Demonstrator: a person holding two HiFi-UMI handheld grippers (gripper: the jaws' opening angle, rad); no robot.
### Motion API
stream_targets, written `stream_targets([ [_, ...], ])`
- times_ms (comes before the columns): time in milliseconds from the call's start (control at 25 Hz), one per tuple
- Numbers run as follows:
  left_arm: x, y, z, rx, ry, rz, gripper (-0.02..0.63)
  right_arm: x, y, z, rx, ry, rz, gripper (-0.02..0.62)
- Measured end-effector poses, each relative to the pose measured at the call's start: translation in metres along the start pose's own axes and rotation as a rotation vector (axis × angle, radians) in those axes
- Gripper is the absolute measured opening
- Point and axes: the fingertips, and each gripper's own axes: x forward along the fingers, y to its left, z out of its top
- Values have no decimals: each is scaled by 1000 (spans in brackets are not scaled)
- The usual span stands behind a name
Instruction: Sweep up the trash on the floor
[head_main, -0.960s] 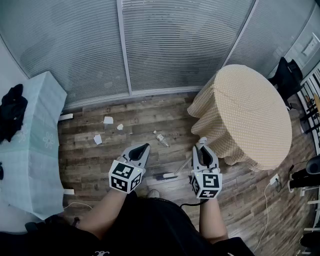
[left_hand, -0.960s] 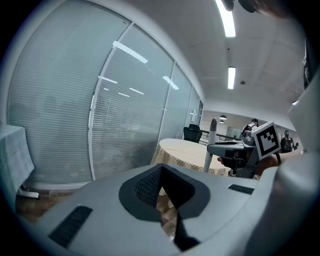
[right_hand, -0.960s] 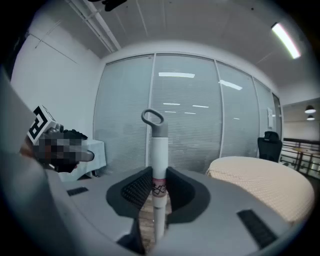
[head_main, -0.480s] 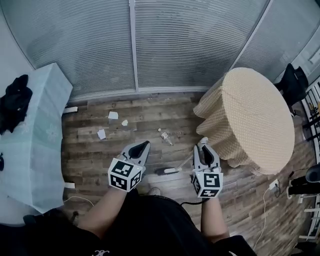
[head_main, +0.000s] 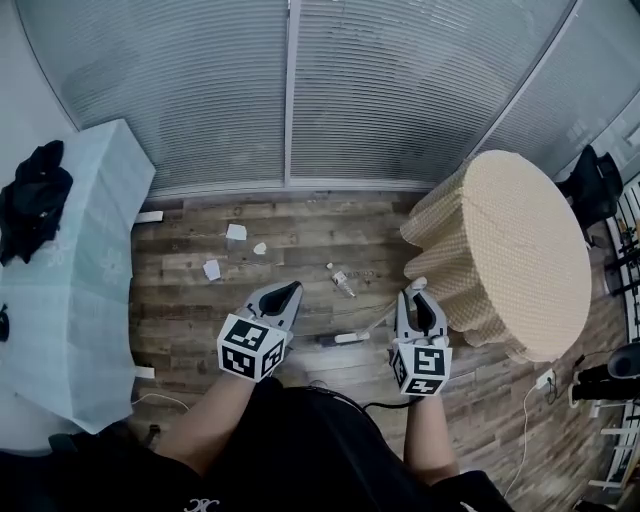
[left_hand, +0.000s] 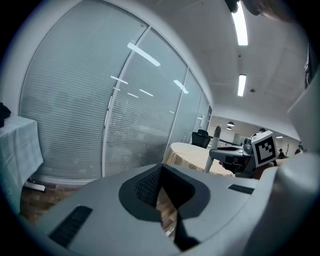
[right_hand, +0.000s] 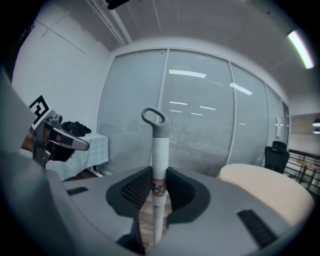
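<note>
right gripper (right_hand: 159, 189) clenched on white broom handle (right_hand: 159, 150), grey loop above jaws | left gripper (left_hand: 161, 175) closed, empty | head view only: broom head (head_main: 338, 339) on wood floor (head_main: 300, 222); 3 paper scraps (head_main: 236, 232) and 1 small litter piece (head_main: 343, 283) lie beyond it

Logged from my remote station:
- Left gripper (head_main: 283, 296), right gripper (head_main: 415, 298): pale grey moulded shells, dark ribbed pads (right_hand: 134, 191).
- Marker cube (head_main: 250, 348) on each: white faces, black square codes.
- Top (head_main: 300, 450): black, short-sleeved, small pale emblem.
- Cable (head_main: 372, 406): thin, black, at the top's upper edge.
</note>
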Motion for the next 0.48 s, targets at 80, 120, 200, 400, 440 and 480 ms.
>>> stream_targets([
  [80, -3, 16, 6, -11, -6, -5, -5, 9, 12, 8, -16, 1, 0, 95],
  [120, -4, 24, 9, -14, -10, -9, -5, 14, 18, 13, -22, -1, -3, 95],
  [200, -5, 40, 13, -19, -13, -22, -5, 24, 27, 22, -28, -4, -17, 95],
  [400, -13, 74, 18, -33, -9, -67, -5, 36, 25, 54, -1, -33, -86, 95],
  [440, -15, 82, 21, -25, -12, -71, -5, 39, 22, 62, 4, -44, -103, 95],
  [480, -17, 91, 23, -18, -16, -74, -5, 42, 20, 68, 7, -52, -120, 95],
])
